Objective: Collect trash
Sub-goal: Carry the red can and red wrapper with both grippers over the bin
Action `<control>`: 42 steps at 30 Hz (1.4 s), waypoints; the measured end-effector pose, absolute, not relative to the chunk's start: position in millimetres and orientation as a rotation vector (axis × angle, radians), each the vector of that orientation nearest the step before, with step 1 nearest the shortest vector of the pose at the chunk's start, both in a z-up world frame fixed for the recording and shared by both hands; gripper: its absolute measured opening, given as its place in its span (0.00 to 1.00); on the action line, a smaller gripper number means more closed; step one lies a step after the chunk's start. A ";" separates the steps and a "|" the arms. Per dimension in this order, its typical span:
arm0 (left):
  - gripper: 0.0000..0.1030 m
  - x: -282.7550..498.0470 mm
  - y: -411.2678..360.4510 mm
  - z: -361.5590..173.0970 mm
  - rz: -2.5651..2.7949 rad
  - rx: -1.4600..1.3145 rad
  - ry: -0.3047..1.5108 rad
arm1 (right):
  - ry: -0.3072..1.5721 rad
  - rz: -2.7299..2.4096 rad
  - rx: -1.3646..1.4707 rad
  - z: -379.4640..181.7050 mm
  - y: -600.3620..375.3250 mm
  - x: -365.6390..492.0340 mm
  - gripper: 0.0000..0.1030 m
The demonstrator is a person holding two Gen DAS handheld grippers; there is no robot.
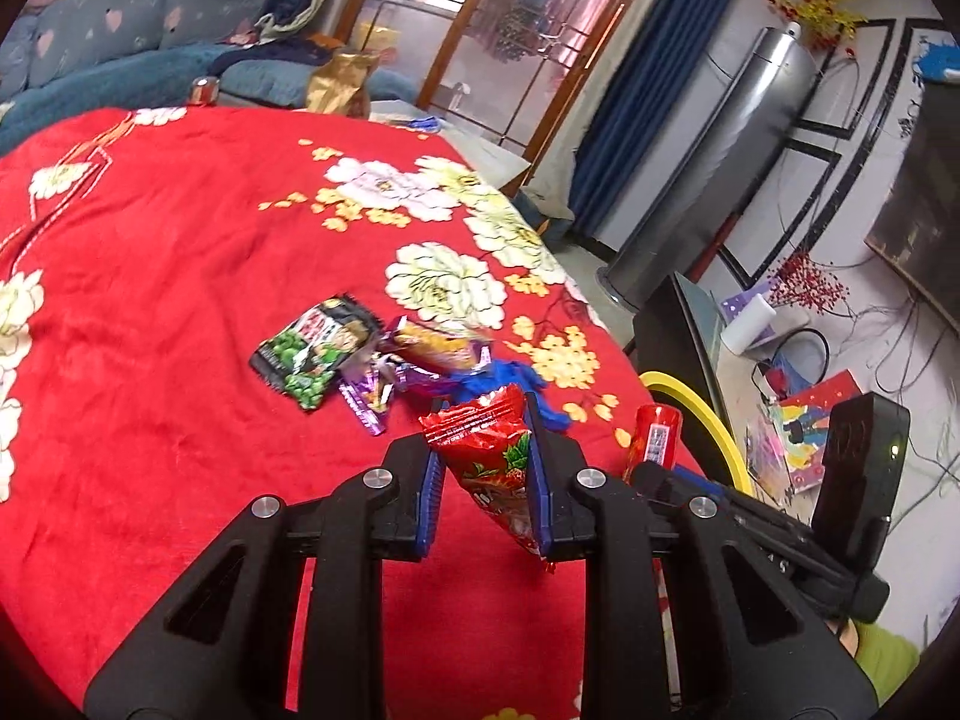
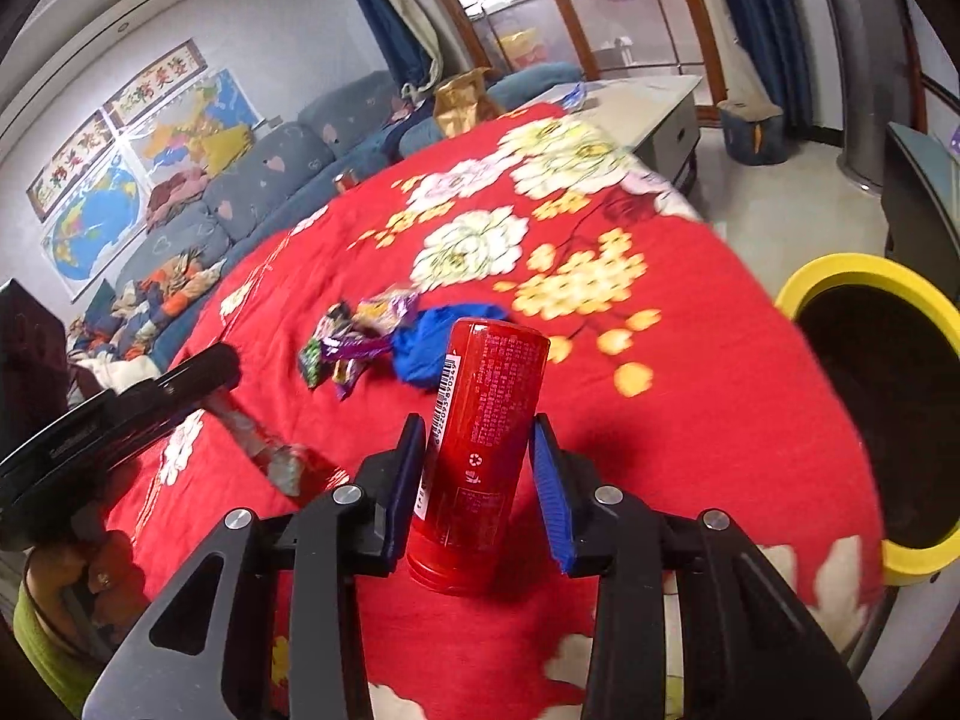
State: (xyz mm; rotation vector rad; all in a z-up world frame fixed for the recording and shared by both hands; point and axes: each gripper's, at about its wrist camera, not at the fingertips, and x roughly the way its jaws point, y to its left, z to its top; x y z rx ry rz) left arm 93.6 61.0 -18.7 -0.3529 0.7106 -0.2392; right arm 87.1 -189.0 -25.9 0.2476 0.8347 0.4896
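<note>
My left gripper (image 1: 485,414) is shut on a red strawberry-print snack wrapper (image 1: 489,456), held above the red flowered tablecloth (image 1: 150,300). My right gripper (image 2: 477,420) is shut on a tall red can (image 2: 480,438), tilted and lifted off the cloth. The can (image 1: 654,438) also shows at the right of the left wrist view. Loose trash lies mid-table: a green pea packet (image 1: 312,348), purple wrappers (image 1: 372,390), an orange packet (image 1: 432,348) and a crumpled blue piece (image 2: 438,342). The left gripper (image 2: 120,420) with its wrapper (image 2: 282,456) shows at the left of the right wrist view.
A dark bin with a yellow rim (image 2: 840,276) stands beside the table's right edge. A second red can (image 1: 204,90) and a gold bag (image 1: 342,81) sit at the far edge. A blue sofa (image 2: 270,180), a grey tower unit (image 1: 720,168) and a low dark stand (image 1: 678,330) surround the table.
</note>
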 end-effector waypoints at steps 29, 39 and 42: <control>0.17 90.2 -39.7 -6.4 -0.406 -0.195 0.716 | 0.680 0.295 0.173 0.8 -257.4 89.5 0.33; 0.17 100.0 -79.0 -4.9 -0.442 -0.131 0.713 | 0.670 0.209 0.197 -5.9 -291.3 97.5 0.33; 0.17 102.7 -89.9 -4.5 -0.452 -0.122 0.712 | 0.671 0.181 0.207 -8.4 -301.8 100.3 0.33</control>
